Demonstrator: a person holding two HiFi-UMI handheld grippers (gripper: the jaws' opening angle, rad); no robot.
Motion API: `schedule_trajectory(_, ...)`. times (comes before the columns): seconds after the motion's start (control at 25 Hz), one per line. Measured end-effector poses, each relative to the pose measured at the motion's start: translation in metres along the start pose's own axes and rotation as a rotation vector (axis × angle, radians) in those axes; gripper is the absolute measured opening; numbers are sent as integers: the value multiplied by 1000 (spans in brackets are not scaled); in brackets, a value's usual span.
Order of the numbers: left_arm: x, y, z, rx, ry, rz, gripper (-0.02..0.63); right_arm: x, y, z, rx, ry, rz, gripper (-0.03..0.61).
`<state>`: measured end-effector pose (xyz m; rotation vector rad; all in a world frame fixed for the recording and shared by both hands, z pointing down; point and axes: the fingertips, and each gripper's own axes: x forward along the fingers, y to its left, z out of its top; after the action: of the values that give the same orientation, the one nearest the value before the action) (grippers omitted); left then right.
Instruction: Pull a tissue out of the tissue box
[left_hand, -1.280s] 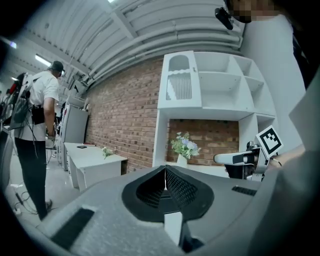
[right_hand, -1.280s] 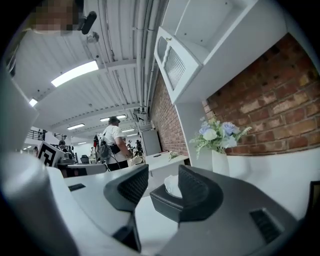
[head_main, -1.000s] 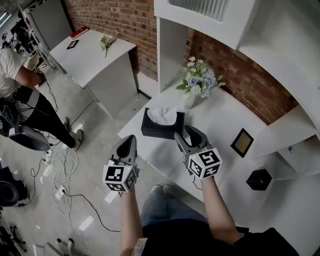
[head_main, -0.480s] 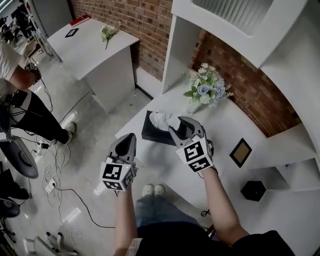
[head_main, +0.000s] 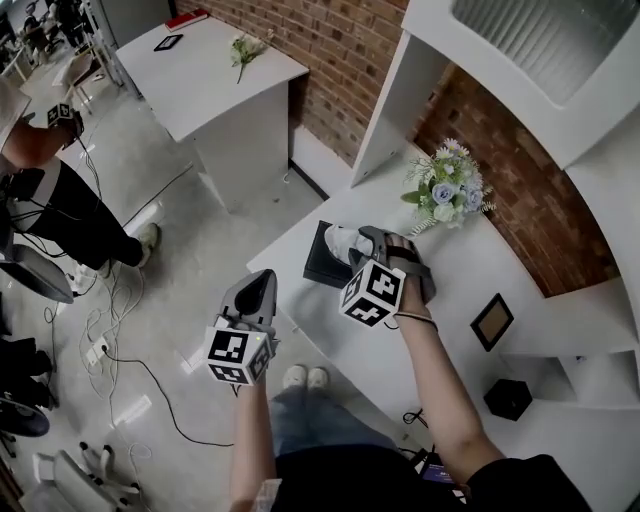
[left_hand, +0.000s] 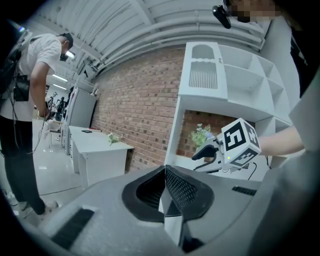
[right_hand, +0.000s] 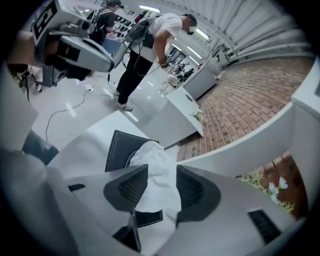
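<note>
A black tissue box (head_main: 320, 270) lies near the left end of the white table (head_main: 455, 275), with a white tissue (head_main: 338, 240) standing out of its top. My right gripper (head_main: 358, 243) is on that tissue from the right. In the right gripper view the tissue (right_hand: 157, 170) fills the narrow gap between the two pads, with the box (right_hand: 117, 147) below and behind it, and the right gripper (right_hand: 162, 187) is shut on it. My left gripper (head_main: 262, 288) hangs over the floor, left of the table, shut and empty (left_hand: 165, 187).
A vase of flowers (head_main: 447, 185) stands behind the box by the brick wall. A small picture frame (head_main: 492, 320) and a black cube (head_main: 507, 398) sit farther right. Another person (head_main: 40, 190) bends over at the far left, and cables (head_main: 110, 330) lie on the floor.
My right gripper has moved forward and left from in front of the box onto the tissue, and its jaws have come together on it. The left gripper has stayed about where it was.
</note>
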<state>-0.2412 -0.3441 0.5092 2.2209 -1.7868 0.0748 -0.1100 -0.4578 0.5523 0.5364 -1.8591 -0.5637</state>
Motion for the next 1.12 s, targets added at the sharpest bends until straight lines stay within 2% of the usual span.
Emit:
schedule_trajectory(0.24,-6,16,-4,-16,4,30,11,32,1,-2,-115,113,78,173)
schedule_trajectory(0.48,-7,24,-6,-24,12,41,11,50,7,-16,-113,191,153,163)
schedule_trajectory(0.64,-6,22,-4,-18,12,34,11,44,10,-13,-111,179,123,16)
schedule_trajectory(1.12,-2,13,-3,-8,12,9,11,32,7,-16,-36,167,25,3)
